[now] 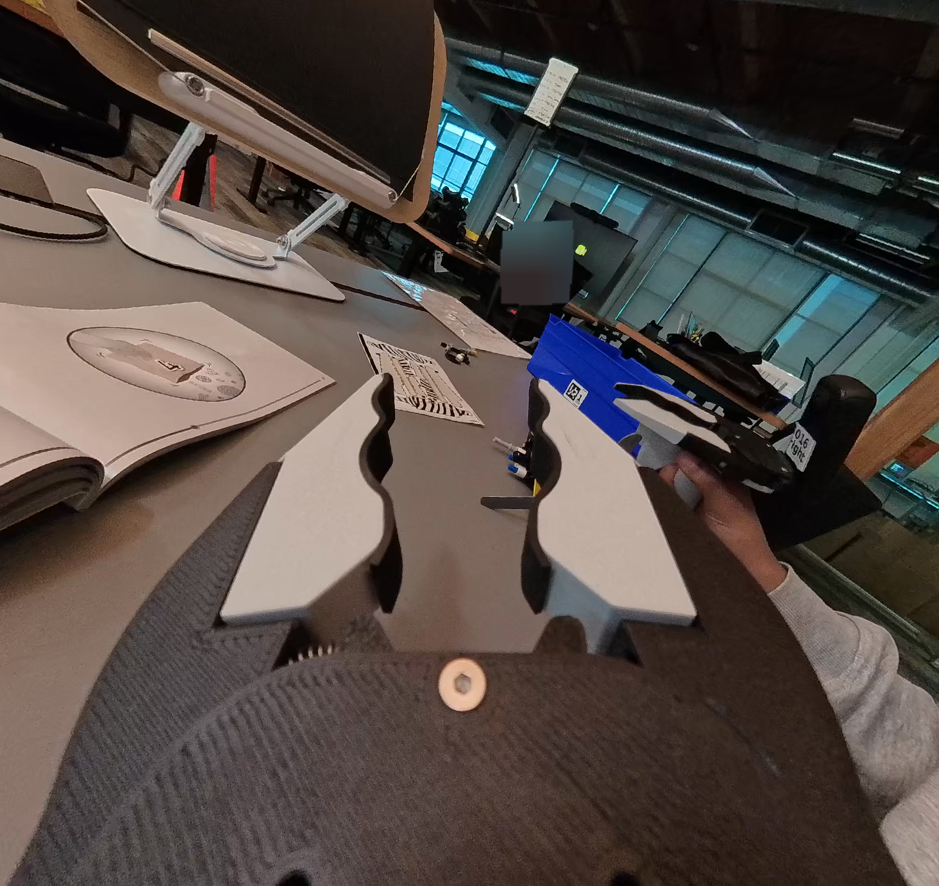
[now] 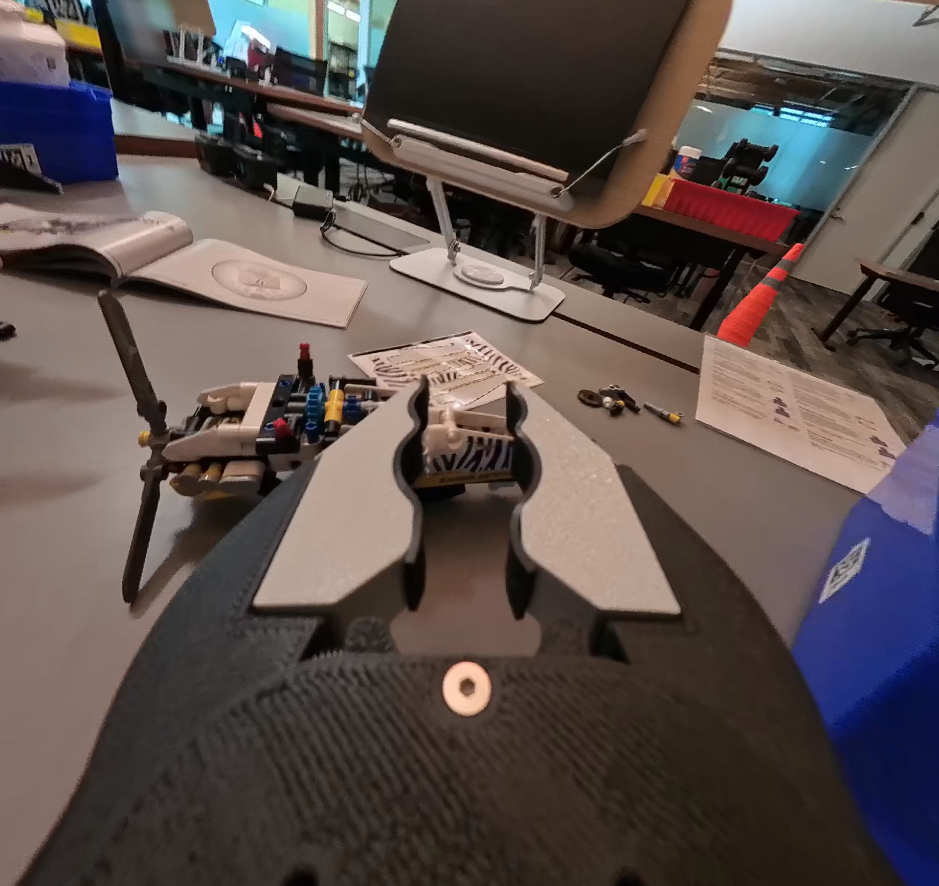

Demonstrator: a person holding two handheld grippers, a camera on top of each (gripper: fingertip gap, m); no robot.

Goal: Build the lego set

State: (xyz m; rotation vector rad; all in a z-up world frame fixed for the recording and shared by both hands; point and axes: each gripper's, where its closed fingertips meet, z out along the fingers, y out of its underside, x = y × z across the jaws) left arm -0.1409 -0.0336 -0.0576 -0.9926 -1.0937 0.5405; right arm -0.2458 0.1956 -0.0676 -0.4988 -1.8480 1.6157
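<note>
A partly built lego plane (image 2: pixel 284 419) lies on the grey table (image 2: pixel 76 506), with a dark propeller (image 2: pixel 145 434) at its left end. Its lower blade touches the table. My right gripper (image 2: pixel 466 386) is closed in on the plane's zebra-striped tail (image 2: pixel 470 452), one finger on each side. My left gripper (image 1: pixel 460 384) is open and empty, low over the table. The plane (image 1: pixel 518 460) shows just behind its right finger, mostly hidden. The right gripper (image 1: pixel 660 419), held by a hand, also shows in the left wrist view. Loose small parts (image 2: pixel 615 399) lie to the right.
An open instruction booklet (image 2: pixel 228 277) lies at the back left. A zebra sticker sheet (image 2: pixel 457 358) lies behind the plane, and a printed sheet (image 2: pixel 787 414) at the right. A tablet stand (image 2: pixel 482 277) stands behind. Blue bins (image 2: pixel 874 633) sit at the right and the far left (image 2: pixel 56 129). Across from one pair of fingers to the other is roughly 25 cm.
</note>
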